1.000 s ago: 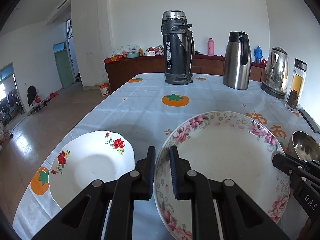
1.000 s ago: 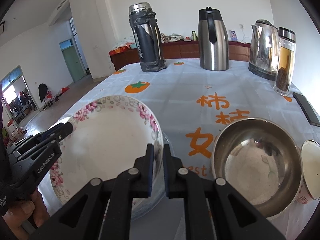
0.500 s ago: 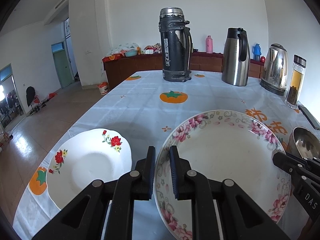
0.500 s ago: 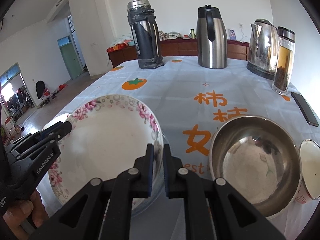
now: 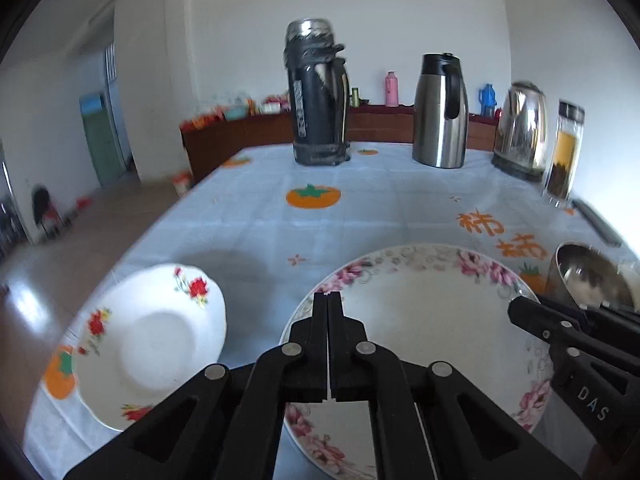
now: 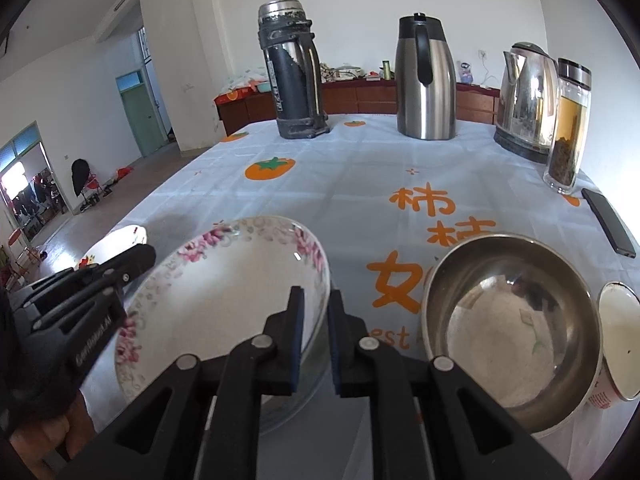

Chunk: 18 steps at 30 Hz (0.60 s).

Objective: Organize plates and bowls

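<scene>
The pink-flowered plate (image 6: 224, 292) sits near the table's (image 5: 360, 208) front edge, tilted; stiff, glazed, likely slippery and breakable, so its rim is the place to pinch. The right gripper (image 6: 314, 334) straddles that rim, jaws parted. The left gripper (image 5: 327, 344) hovers level above the plate's left side, clenched on nothing

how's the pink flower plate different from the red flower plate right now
The pink flower plate has a pink floral band all around its rim; the red flower plate has only scattered red blooms on white. The pink one looks larger, though it is also nearer the camera. The pink one sits between both grippers, the right gripper straddling its rim; the red one lies untouched at the table's left edge. Both are white, round and shallow.
</scene>
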Motion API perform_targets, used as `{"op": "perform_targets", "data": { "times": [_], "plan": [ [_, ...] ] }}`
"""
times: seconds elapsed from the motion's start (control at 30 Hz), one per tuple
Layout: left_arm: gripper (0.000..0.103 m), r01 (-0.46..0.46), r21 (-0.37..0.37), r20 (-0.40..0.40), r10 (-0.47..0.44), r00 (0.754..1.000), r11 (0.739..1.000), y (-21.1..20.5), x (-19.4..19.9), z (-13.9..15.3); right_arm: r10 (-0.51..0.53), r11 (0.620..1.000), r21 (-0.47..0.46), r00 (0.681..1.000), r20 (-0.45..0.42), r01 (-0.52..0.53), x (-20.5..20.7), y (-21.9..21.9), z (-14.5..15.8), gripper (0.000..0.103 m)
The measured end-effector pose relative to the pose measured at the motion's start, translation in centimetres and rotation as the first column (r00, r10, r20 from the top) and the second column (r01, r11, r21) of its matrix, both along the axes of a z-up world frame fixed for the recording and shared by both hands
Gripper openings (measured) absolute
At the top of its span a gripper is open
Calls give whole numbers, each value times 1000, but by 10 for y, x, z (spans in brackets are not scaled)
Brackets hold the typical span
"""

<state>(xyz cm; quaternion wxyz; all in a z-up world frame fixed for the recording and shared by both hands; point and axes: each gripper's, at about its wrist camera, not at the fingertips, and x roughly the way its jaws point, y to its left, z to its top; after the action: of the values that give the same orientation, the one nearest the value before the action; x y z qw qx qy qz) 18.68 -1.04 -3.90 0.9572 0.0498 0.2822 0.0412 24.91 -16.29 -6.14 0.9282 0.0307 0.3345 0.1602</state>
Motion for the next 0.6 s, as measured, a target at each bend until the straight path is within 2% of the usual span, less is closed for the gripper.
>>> {"op": "perform_targets", "data": {
  "times": [0.03,0.1,0.6],
  "plan": [
    [1,-4,37,6,4,1000,999,-8,-1,-1,3,1000,-3,1000,-9,-3,1,0,-2,9],
    [1,-1,11,-27,2,1000,1000,-6,3,-6,0,1000,-8,1000,-25,0,4,0,-5,9],
    [2,-66,-14,-38,66,997,998,19,9,-10,4,1000,-13,999,-39,-4,3,0,-8,8]
  ]
}}
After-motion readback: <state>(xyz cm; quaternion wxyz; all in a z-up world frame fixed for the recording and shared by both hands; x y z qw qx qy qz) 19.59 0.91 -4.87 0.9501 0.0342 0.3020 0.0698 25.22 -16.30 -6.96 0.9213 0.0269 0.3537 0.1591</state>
